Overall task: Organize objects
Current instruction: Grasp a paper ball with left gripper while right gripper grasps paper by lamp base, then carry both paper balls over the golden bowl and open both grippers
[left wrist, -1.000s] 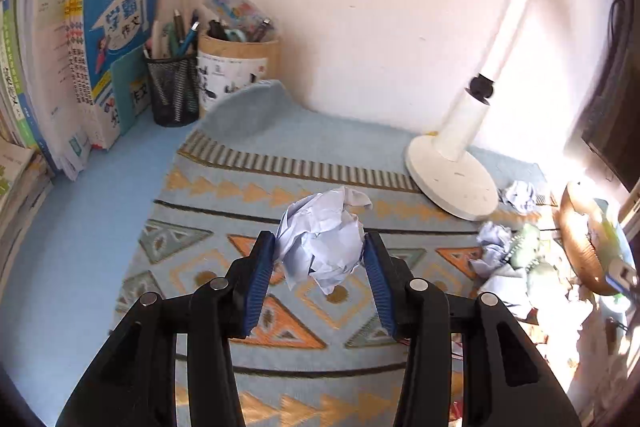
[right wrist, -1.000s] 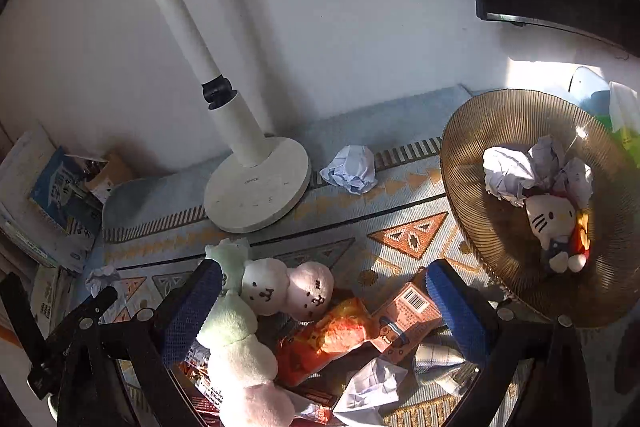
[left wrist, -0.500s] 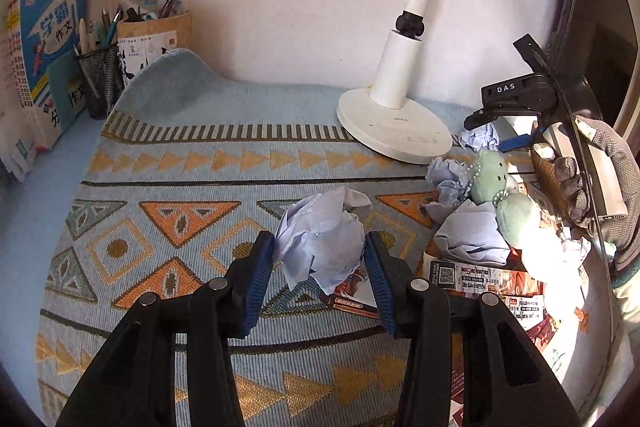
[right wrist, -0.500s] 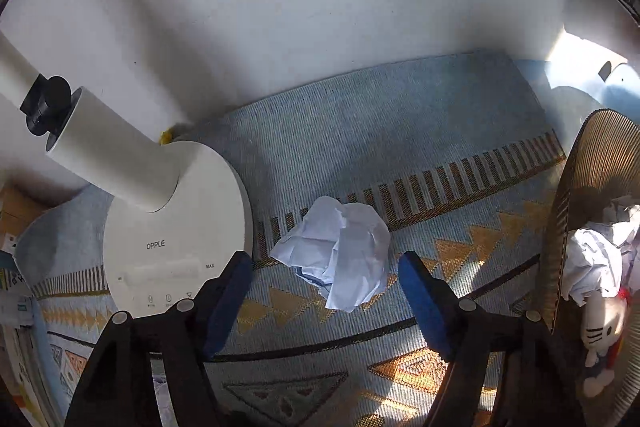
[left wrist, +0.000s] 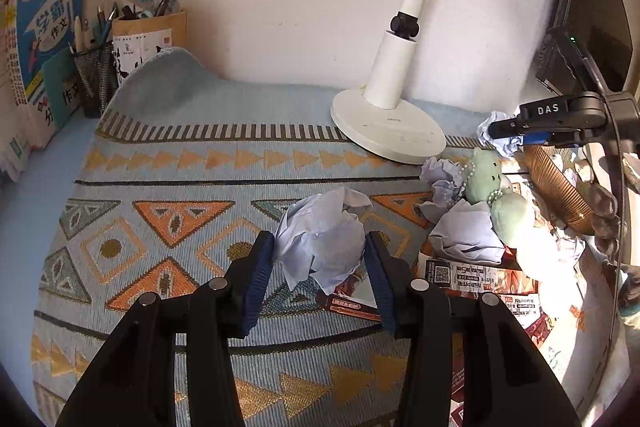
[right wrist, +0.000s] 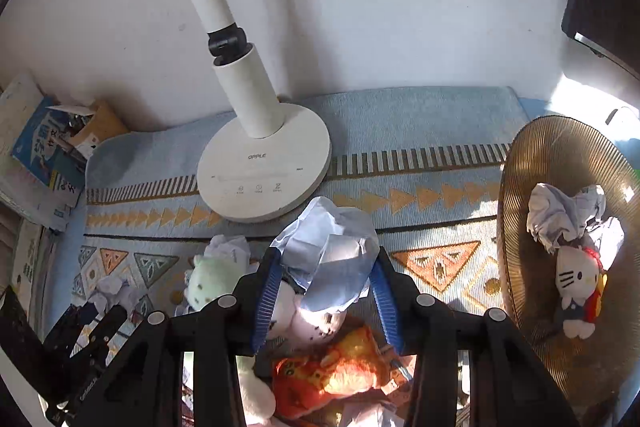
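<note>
A crumpled paper ball (right wrist: 328,259) is being pinched between the pads of the right gripper (right wrist: 326,291), whose jaws have just been closing on it, above the toys near the lamp base (right wrist: 264,171). The woven basket (right wrist: 520,227) is lying off to that gripper's right, at the mat's right edge, so the right hand is judged nearer. A second paper ball (left wrist: 320,239) is being held by the left gripper (left wrist: 318,273) over the mat's (left wrist: 160,187) middle.

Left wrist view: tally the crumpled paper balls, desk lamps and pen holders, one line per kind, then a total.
Crumpled paper balls: 4 that show clearly; the glare at the right edge may hide more
Desk lamp: 1
Pen holders: 2
Total: 7
</note>
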{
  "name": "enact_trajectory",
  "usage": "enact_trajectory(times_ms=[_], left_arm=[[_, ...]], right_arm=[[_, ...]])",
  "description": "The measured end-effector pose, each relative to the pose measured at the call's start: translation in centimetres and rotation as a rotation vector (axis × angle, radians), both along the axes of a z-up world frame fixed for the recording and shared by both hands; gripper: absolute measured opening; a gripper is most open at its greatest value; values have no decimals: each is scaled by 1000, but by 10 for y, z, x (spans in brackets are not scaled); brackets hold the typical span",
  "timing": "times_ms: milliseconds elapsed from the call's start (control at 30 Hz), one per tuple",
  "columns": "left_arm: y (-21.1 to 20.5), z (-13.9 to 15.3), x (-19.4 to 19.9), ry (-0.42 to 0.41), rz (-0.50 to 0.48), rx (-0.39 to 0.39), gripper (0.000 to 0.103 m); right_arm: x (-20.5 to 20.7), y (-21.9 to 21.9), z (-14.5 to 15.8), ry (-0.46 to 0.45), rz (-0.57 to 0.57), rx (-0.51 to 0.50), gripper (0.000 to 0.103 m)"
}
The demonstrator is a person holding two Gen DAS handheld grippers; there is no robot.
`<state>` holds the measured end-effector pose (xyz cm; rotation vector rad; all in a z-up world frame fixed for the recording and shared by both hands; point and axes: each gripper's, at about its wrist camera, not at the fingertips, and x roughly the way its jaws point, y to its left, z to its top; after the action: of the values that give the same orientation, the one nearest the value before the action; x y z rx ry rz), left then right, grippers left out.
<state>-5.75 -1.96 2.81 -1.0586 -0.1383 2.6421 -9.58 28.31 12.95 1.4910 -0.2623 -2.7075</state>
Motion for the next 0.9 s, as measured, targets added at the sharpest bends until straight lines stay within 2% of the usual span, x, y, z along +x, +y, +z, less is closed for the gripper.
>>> enact_trajectory(times_ms=[167, 267, 333, 433, 533, 667, 733, 833, 900], left_arm=[[3, 8, 12, -7, -3, 2, 43], [8, 16, 38, -17, -3, 49, 43], [13, 20, 58, -11, 15, 45, 43], [18, 21, 83, -6, 54, 31, 43], [19, 12, 102, -15, 68, 53, 43], [21, -2, 113, -46, 102, 57, 43], [19, 2, 115, -19, 120, 51, 43], [17, -3, 109, -46, 149, 49, 43], [18, -2, 111, -32, 153, 44, 43]], right_arm=[[115, 17, 13, 87, 7, 3, 45], [166, 38, 2, 105, -58, -4, 45], [194, 51, -13, 96, -86, -56, 45], [201, 61, -45, 48, -92, -129, 45], [207, 60, -65, 25, -82, -140, 45], [208, 48, -70, 69, -40, -107, 48], [205, 44, -74, 73, -20, -109, 50], [206, 42, -80, 74, -11, -110, 58], [209, 42, -81, 84, -10, -104, 72]])
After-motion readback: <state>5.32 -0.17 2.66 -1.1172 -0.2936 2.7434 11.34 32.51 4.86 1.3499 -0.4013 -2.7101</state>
